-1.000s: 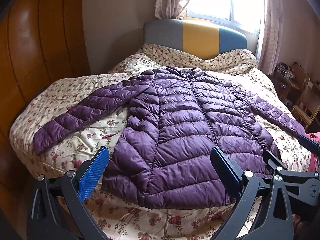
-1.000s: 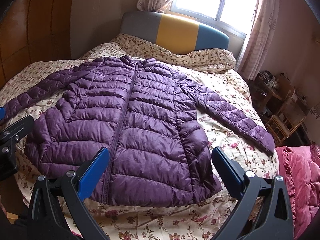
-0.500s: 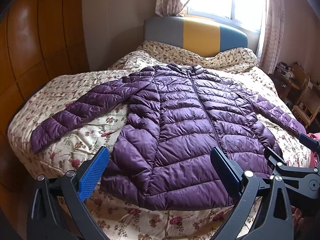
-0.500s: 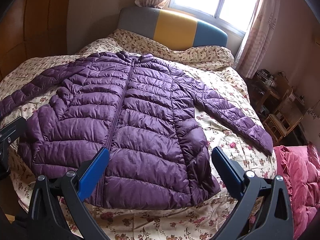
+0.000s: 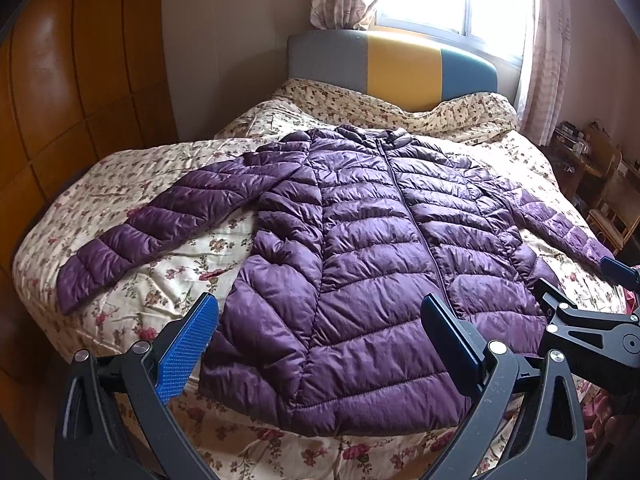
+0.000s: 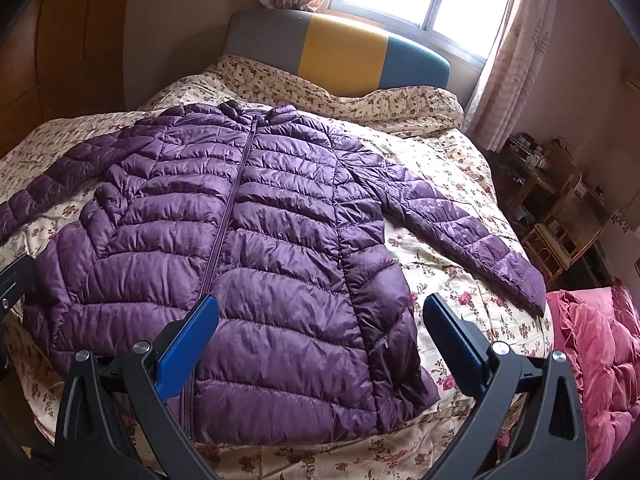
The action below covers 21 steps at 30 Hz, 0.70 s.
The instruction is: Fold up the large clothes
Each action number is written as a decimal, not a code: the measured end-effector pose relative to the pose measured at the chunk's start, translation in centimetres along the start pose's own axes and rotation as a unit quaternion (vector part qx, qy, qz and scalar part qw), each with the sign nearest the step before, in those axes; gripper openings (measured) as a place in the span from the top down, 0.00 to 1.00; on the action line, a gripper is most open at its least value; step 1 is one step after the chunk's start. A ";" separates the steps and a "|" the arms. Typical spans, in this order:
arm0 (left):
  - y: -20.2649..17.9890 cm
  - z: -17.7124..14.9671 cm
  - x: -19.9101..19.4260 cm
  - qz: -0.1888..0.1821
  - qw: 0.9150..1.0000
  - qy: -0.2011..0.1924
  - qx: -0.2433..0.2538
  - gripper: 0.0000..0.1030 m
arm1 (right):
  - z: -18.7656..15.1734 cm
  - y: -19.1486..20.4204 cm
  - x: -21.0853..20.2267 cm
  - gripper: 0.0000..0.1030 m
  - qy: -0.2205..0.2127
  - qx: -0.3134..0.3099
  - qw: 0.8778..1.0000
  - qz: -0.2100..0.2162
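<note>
Lying flat and face up on the bed [image 5: 132,184], the purple puffer jacket [image 5: 360,264] had not been folded at all: its zip was closed, its collar pointed toward the headboard [image 5: 400,68], its hem ran close to the bed's near edge, and both sleeves were spread outward. The left sleeve [image 5: 160,232] stretched toward the left edge of the bed, and the right sleeve [image 6: 460,224] angled down toward the right edge. By that layout, the task seemed to be at its very beginning, with every fold left to do: sleeves in, then the body doubled over.

The left gripper [image 5: 320,336] hovered above the near left corner of the hem with its jaws spread wide and nothing between them. The right gripper [image 6: 322,332] hung over the lower right front panel, likewise wide apart and empty. Neither touched the fabric, as far as the views showed.

Some things stayed out of reach. The near edge of the bed and the floor below were blocked by the gripper frames in both views. The left cuff was cut off at the edge of the right wrist view. A pink quilted cover [image 6: 600,360] sat just beside the bed's right edge, only partly in view. The cluttered shelves [image 6: 540,168] by the window were too small to make out.
</note>
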<state>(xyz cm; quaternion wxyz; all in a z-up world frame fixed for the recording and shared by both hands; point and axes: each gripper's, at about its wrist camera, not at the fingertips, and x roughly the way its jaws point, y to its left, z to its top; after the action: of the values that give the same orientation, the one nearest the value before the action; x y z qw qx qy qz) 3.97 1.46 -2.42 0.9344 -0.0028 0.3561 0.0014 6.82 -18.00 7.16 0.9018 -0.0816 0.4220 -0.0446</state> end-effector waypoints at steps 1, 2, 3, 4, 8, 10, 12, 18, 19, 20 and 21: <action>0.0 0.1 0.1 0.001 1.000 0.000 0.000 0.03 | 0.1 0.0 0.2 0.02 0.001 0.000 1.000 0.000; 0.0 0.2 0.3 0.002 1.000 0.001 0.000 0.03 | 0.2 0.0 0.4 0.02 0.002 0.001 1.000 0.000; 0.0 0.3 0.5 0.002 1.000 0.003 0.001 0.03 | 0.3 -0.1 0.7 0.02 0.004 0.002 1.000 0.001; 0.0 0.4 0.7 0.003 1.000 0.004 0.001 0.03 | 0.4 -0.1 0.9 0.02 0.006 0.002 1.000 0.001; 0.0 1.1 1.8 0.003 1.000 0.009 0.003 0.03 | 0.9 -0.5 1.9 0.02 0.011 0.004 1.000 -0.005; -0.1 1.5 2.5 -0.001 1.000 0.012 0.003 0.03 | 1.1 -1.0 2.6 0.02 0.013 0.006 1.000 -0.012; -0.4 1.9 3.2 -0.007 1.000 0.013 0.006 0.03 | 1.3 -1.7 3.3 0.02 0.017 0.012 1.000 -0.019; -1.6 3.3 6.1 -0.030 0.999 0.024 0.018 0.03 | 1.8 -4.0 6.1 0.02 0.031 0.027 0.998 -0.043; -1.6 3.6 6.6 -0.034 0.999 0.025 0.018 0.03 | 2.0 -4.8 6.9 0.02 0.034 0.035 0.998 -0.048; -1.8 3.9 7.2 -0.039 0.999 0.025 0.018 0.03 | 2.0 -5.3 7.4 0.02 0.037 0.039 0.997 -0.053; -1.9 4.2 7.8 -0.039 0.999 0.025 0.019 0.03 | 2.1 -6.1 8.1 0.02 0.042 0.045 0.996 -0.057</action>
<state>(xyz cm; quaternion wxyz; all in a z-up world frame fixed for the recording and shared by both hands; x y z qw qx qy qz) 12.59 -0.41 -4.52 0.9246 0.0009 0.3786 -0.0418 13.55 -24.94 3.46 0.8821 -0.0630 0.4517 -0.1181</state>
